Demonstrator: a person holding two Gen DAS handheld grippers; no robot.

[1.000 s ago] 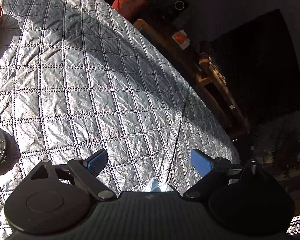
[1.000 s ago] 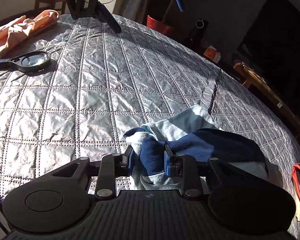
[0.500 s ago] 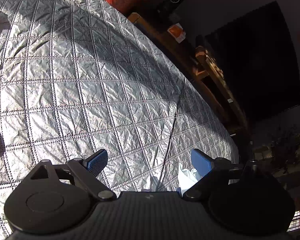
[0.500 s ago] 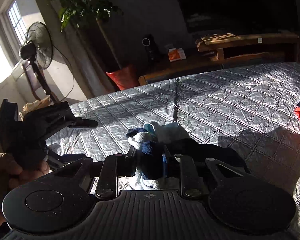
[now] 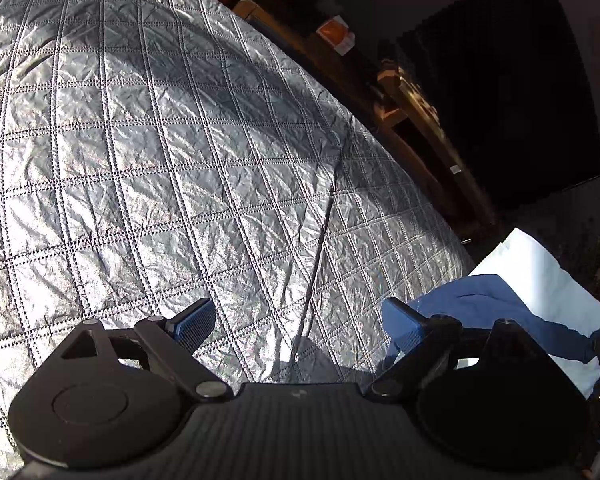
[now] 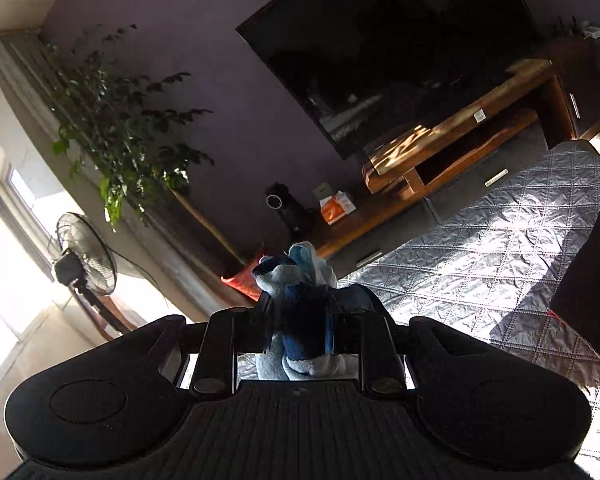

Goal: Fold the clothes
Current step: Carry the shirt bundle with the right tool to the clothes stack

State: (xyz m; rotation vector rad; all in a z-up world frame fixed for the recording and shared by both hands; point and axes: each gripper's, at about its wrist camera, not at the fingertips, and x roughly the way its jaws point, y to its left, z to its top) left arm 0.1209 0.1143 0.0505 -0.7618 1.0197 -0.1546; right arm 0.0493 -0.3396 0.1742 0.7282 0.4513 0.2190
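Observation:
A blue and white garment [image 6: 296,276] is bunched between the pads of my right gripper [image 6: 300,304], which is shut on it and holds it up off the bed, facing the wall. In the left wrist view the same garment [image 5: 540,280] hangs at the right edge, white cloth with a blue part in front, just behind the right finger. My left gripper [image 5: 296,316] stands open over the silver quilted cover [image 5: 160,160], nothing between its blue pads [image 5: 192,320]. How far the garment hangs down is hidden.
A large dark TV [image 6: 380,48] hangs above a wooden stand [image 6: 460,128] past the bed's far edge. A plant [image 6: 120,120], a fan [image 6: 84,256] and a red pot [image 6: 242,280] stand left. A dark garment [image 6: 588,280] covers the quilt at right.
My right gripper has risen and rolled with the garment; its view swung from the bed to the wall. The left gripper slid toward the bed's right edge, and the hanging garment came into its view.

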